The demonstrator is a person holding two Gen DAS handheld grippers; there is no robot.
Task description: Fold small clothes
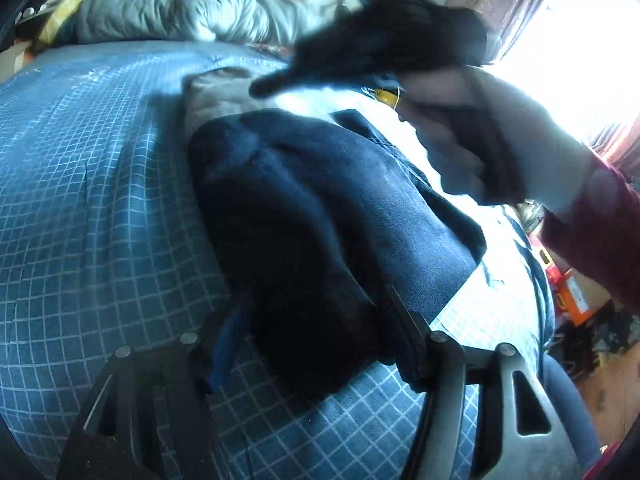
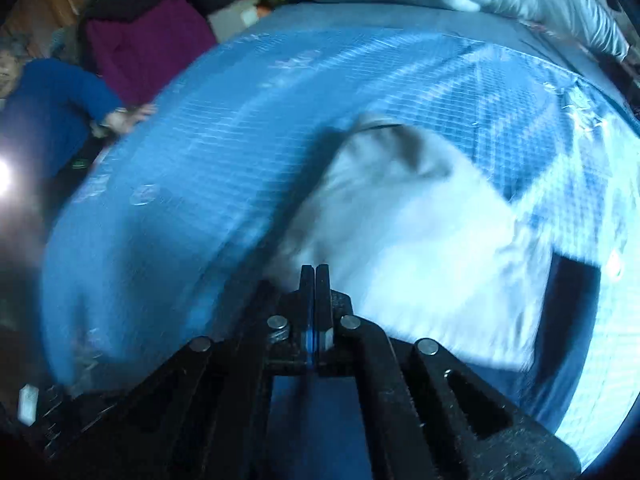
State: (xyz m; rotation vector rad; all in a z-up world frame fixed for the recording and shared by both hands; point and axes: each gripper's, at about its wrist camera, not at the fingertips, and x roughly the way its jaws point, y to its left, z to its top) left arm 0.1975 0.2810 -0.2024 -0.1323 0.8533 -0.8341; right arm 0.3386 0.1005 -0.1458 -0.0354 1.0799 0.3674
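A dark navy garment [image 1: 320,208] lies folded and bunched on the blue checked bed sheet [image 1: 88,200]. My left gripper [image 1: 314,340] is open, its fingers standing on either side of the garment's near end. Behind it lie a grey garment [image 1: 216,96] and a white garment [image 1: 312,100]. My right gripper [image 1: 264,86], blurred, hovers above them in a white-gloved hand [image 1: 520,148]. In the right wrist view the right gripper [image 2: 316,276] is shut with nothing visible between its fingers, over the near edge of a white garment [image 2: 420,220]. A corner of the navy garment [image 2: 572,280] shows at right.
A grey duvet [image 1: 192,12] is heaped at the head of the bed. A person in blue [image 2: 52,112] leans at the bed's far side with a hand [image 2: 128,118] on the edge. Clothes [image 2: 148,48] are piled beyond. Boxes and clutter [image 1: 576,292] cover the floor.
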